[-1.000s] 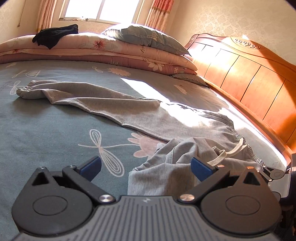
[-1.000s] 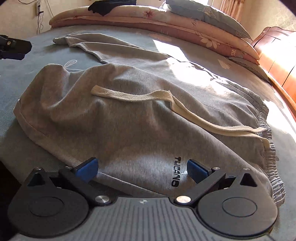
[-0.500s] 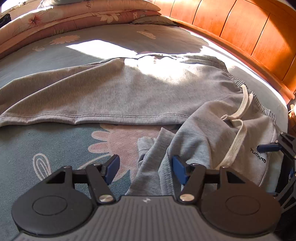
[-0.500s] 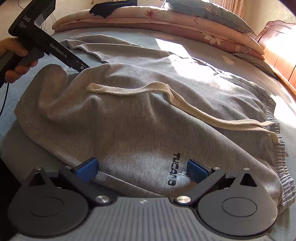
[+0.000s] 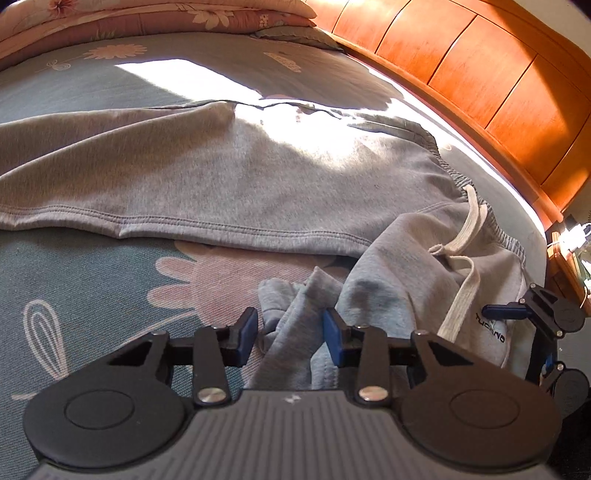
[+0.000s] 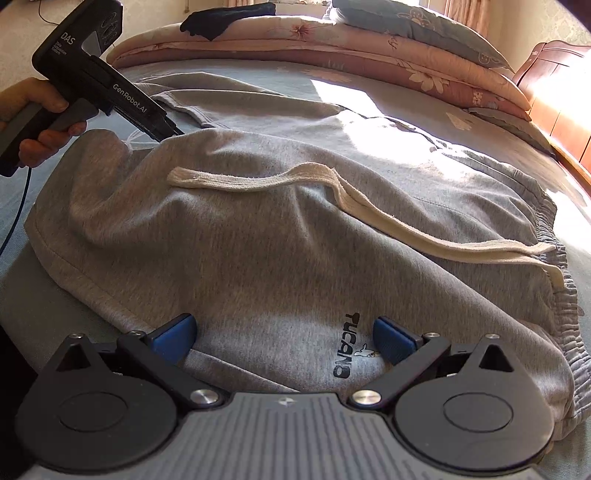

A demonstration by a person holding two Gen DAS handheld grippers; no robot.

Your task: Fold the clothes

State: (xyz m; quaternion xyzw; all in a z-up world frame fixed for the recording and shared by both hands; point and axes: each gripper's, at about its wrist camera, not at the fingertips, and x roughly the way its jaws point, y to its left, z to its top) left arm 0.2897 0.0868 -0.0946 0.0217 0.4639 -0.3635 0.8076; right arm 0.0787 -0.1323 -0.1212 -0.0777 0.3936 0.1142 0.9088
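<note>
Grey sweatpants [image 5: 258,177] with a cream drawstring [image 5: 461,291] lie on the bed, one leg bunched over the waist. My left gripper [image 5: 290,336] is low over a raised fold of that leg. Its jaws are closing with the fold between them, and a gap still shows at the left pad. In the right wrist view the left gripper [image 6: 177,133] touches the sweatpants [image 6: 295,240] at their far left edge, held by a hand [image 6: 37,122]. My right gripper [image 6: 284,338] stands wide open over the cloth by the TUCANO logo [image 6: 345,347].
A flower-patterned teal sheet [image 5: 92,280] covers the bed. The wooden headboard [image 5: 480,74] runs along the right. Folded quilts and a pillow [image 6: 332,48] are stacked at the far end with a dark garment [image 6: 225,18] on top. A bedside table [image 5: 569,251] stands off the bed's corner.
My left gripper swung towards the bunched leg and sank to it, and its jaws narrowed around the fold. The right gripper stayed where it was, open.
</note>
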